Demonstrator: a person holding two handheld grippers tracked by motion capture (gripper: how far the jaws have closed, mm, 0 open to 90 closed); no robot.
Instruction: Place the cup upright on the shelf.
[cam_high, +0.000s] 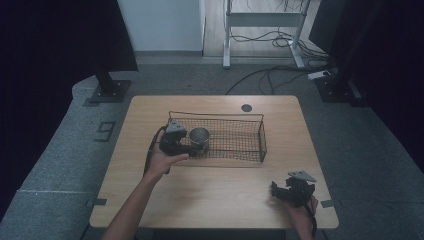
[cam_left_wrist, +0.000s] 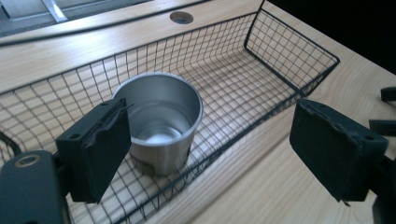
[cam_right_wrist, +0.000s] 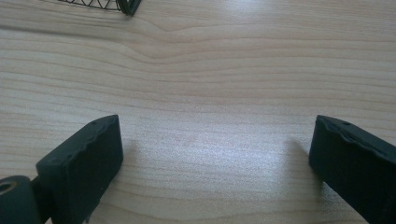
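Both grippers' fingers gape wide, empty: left gripper (cam_left_wrist: 210, 149) at the unlabelled steel cup (cam_left_wrist: 161, 121), right gripper (cam_right_wrist: 215, 163) over table (cam_right_wrist: 210, 70).

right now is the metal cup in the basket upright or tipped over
Upright. The metal cup stands on the wire basket floor, its open mouth facing up and its inside empty.

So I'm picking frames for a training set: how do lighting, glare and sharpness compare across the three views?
High view: dim and soft, the surroundings nearly black, the wire basket and metal cup lacking fine detail. Left gripper view: bright and sharp, soft highlights inside the cup, none blown out. Right gripper view: evenly lit table with pale glare at the top, faint shadows beside both jaws.
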